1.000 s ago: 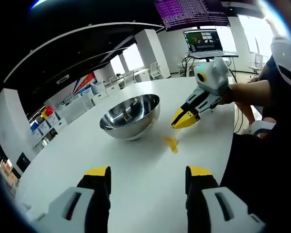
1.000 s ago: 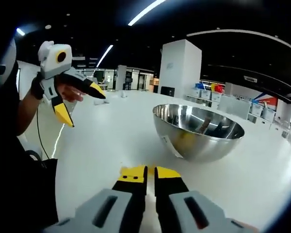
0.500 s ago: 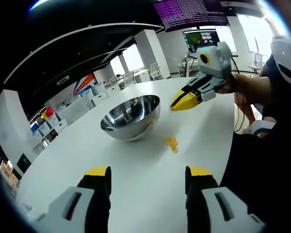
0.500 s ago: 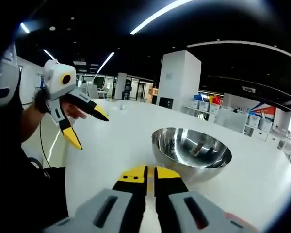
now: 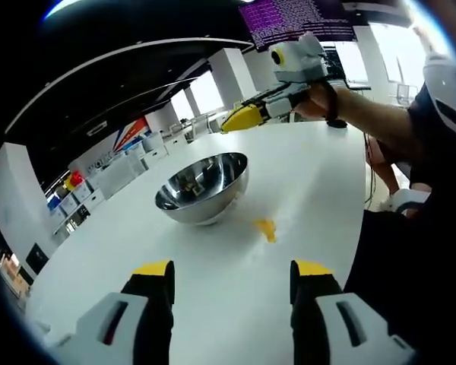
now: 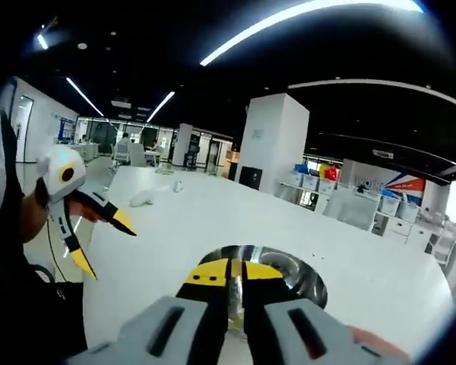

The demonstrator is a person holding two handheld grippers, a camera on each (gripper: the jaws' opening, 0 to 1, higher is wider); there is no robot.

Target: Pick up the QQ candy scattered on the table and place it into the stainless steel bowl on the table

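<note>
The QQ candy (image 5: 265, 228) is a small yellow packet lying on the white table (image 5: 213, 289) just right of the stainless steel bowl (image 5: 202, 185). It looks light, soft and probably slick in its wrapper, so pinching it across the middle seems safest. The right gripper (image 5: 240, 119) is raised above the bowl's far side, arm outstretched; its jaws are pressed together, and whether candy sits between them is unclear. The left gripper (image 5: 229, 275) hovers low over the near table, jaws spread and holding nothing.
</note>
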